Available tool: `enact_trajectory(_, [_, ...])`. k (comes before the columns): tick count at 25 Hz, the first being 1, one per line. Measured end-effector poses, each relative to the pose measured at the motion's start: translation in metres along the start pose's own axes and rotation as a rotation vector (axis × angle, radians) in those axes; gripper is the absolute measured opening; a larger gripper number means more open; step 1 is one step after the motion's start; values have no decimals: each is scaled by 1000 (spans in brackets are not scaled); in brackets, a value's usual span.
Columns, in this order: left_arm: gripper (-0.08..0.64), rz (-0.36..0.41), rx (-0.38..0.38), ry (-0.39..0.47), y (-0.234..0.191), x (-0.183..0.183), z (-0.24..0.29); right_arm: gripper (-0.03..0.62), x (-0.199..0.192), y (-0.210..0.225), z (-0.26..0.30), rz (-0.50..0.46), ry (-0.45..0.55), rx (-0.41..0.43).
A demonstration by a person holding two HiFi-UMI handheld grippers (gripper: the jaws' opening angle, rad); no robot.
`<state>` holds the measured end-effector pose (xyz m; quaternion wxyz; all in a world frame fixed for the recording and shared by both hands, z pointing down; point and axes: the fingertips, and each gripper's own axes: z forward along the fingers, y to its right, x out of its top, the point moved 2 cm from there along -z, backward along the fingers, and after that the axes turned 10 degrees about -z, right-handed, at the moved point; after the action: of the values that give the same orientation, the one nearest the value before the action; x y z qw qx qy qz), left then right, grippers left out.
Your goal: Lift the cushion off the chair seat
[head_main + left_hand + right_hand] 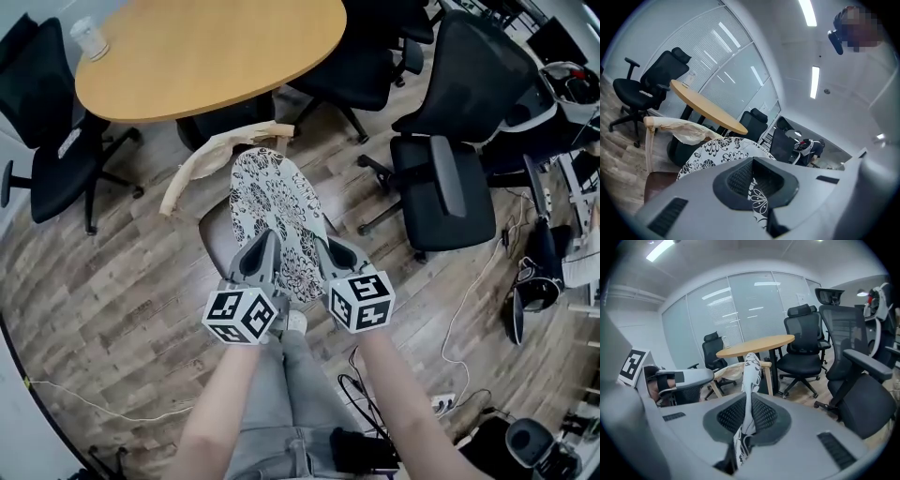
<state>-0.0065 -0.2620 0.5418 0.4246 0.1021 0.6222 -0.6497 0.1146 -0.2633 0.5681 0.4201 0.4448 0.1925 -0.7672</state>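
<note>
A round white cushion (277, 220) with a black flower print hangs in the air above the wooden chair (214, 228), tilted up toward me. My left gripper (266, 274) is shut on its near left edge and my right gripper (325, 267) is shut on its near right edge. In the left gripper view the cushion (723, 151) spreads out past the jaws, its edge pinched between them. From the right gripper view the cushion (751, 380) appears edge-on, clamped in the jaws. The dark seat (660, 183) lies bare below.
A round wooden table (206, 52) with a paper cup (90, 38) stands just behind the chair. Black office chairs (441, 164) surround it, another chair (47, 131) at the left. Cables (361, 394) trail over the wood floor near my feet.
</note>
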Motion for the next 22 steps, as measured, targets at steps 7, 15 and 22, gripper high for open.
enact_trajectory(7, [3, 18, -20, 7, 27, 21, -11, 38, 27, 0, -26, -25, 13, -12])
enact_trajectory(15, [3, 23, -56, 28, 61, 48, -19, 38, 71, 6, -57, -96, 28, -25])
enact_trajectory(22, [3, 105, -140, 41, 105, 85, -29, 38, 120, 8, -85, -138, 83, -52])
